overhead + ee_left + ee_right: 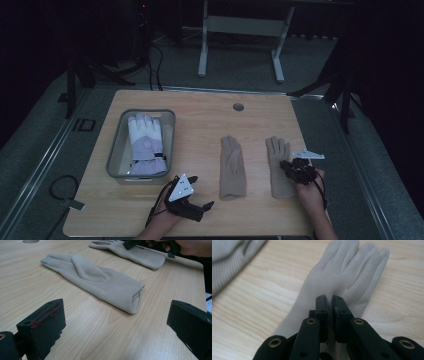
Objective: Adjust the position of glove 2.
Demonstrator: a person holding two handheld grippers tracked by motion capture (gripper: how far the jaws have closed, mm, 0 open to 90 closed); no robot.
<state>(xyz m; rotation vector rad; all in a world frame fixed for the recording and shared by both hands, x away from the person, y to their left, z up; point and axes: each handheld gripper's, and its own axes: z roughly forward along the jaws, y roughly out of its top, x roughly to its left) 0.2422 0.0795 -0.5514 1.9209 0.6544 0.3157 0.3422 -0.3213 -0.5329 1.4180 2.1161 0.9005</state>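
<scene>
One padded glove (145, 145) lies in the bin (114, 152); two tan gloves remain on the table (200, 125). Right gripper (295, 167), fingers pressed together, sits over the right glove (278, 165); left gripper (197, 205), fingers spread, faces the middle glove (232, 167). Sorting appears barely begun.

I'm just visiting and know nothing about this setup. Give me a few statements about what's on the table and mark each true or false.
1. Two beige gloves, the left glove and the right glove, lie flat on the table. True.
2. The grey bin is empty. False: a white and lilac glove lies in it.
3. The left gripper has its jaws spread apart. True.
4. The right gripper is wide open. False: its jaws are together over the right glove.
5. The left gripper holds a glove. False: it holds nothing.
</scene>
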